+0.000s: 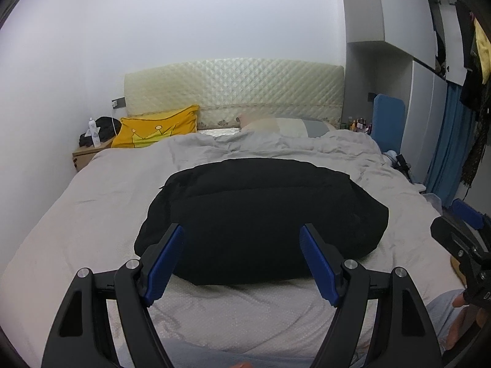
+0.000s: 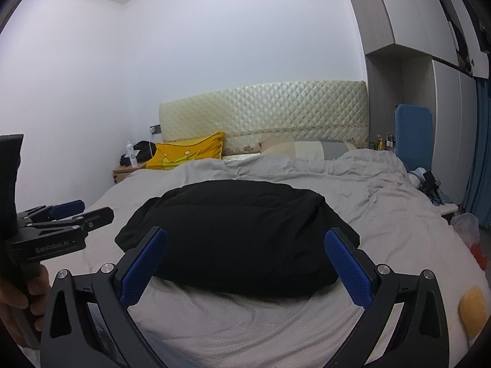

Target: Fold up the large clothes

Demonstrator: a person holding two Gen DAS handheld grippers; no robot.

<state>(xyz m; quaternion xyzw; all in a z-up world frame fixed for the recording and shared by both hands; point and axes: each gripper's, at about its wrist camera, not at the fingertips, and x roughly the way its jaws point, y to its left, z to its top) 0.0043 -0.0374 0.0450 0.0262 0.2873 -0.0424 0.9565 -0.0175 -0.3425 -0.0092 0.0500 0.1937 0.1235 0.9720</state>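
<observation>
Black garment [image 1: 260, 220] lies folded into a thick, rounded bundle on the bed [image 1: 92, 202], roughly at the middle of the grey cover and nearer the foot than the pillows. Its near edge rests flat on the cover; a fold line runs across its upper surface.

Left gripper [image 1: 242, 254]: jaws released, spread wide, nothing between them. The blue pads [image 1: 164, 263] sit above the near edge of the garment without touching it. The same tool appears at the left edge of the right wrist view [image 2: 66, 214], held by a hand [image 2: 21, 294] on its grip.

Right gripper [image 2: 245, 260]: jaws released, spread wide, holding nothing, likewise poised over the near edge of the garment and apart from it. It shows at the right margin of the left wrist view [image 1: 460, 230].

Surroundings: quilted cream headboard [image 1: 233, 92] against the wall; yellow pillow [image 1: 156, 128] at the head of the bed on the left; pale pillow [image 1: 282, 125] to its right, partly under the rumpled cover. A bedside cabinet [image 1: 84, 153] carries a white bottle [image 1: 93, 133] and a dark item. A blue upright panel [image 1: 388, 122] stands by the right side of the bed, with blue curtains [image 1: 448, 153] beyond.
</observation>
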